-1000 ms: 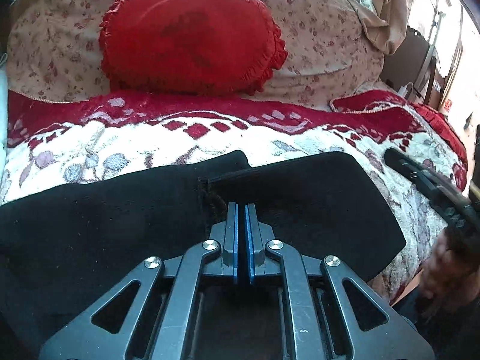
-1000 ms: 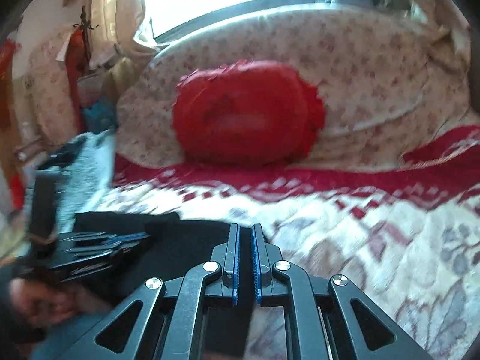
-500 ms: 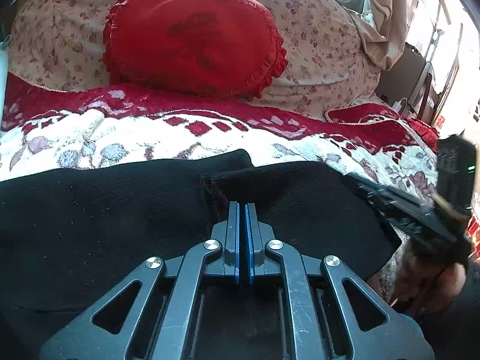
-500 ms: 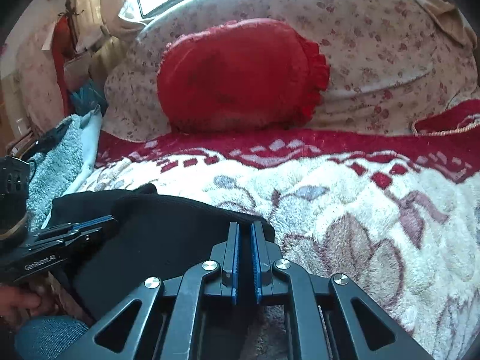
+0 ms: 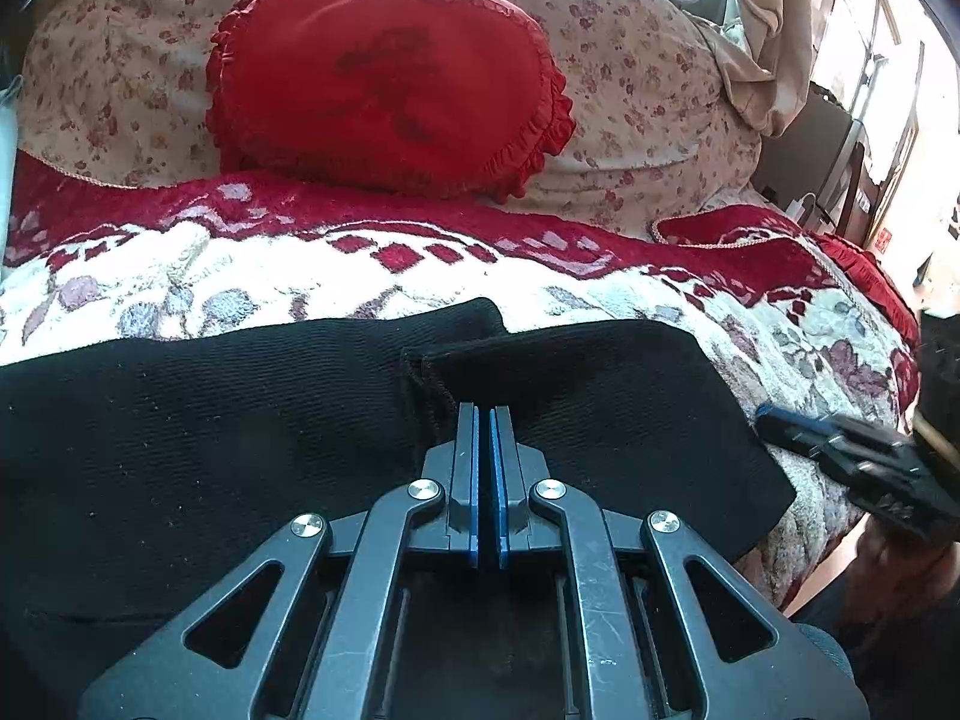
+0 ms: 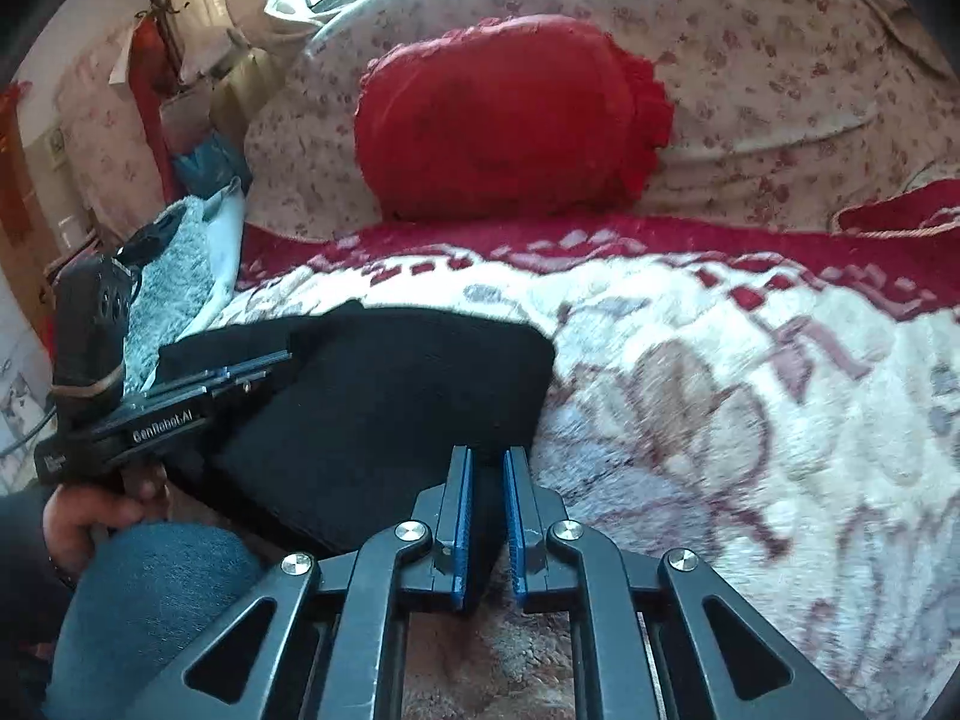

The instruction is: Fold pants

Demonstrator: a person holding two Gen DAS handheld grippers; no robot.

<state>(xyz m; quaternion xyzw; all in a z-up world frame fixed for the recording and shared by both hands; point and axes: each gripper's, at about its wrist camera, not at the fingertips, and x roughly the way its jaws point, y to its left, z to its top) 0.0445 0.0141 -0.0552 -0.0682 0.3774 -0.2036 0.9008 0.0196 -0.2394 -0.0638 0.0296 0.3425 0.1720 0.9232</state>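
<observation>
Floral blanket [image 5: 252, 276] on bed, red cushion [image 5: 384, 72] far ahead against floral pillow. Black pants [image 5: 210, 420] spread just under and ahead of left gripper [image 5: 485, 414], fingers pressed together over seam, cloth between them not clear. Right gripper [image 6: 487, 456] at pants' near right corner, narrowly parted, dark cloth edge between blue pads, not clamped. Step, by my read: pants already doubled, hands setting grips for next fold. Next move calls for firm pinch on corner, then lift and carry across.
</observation>
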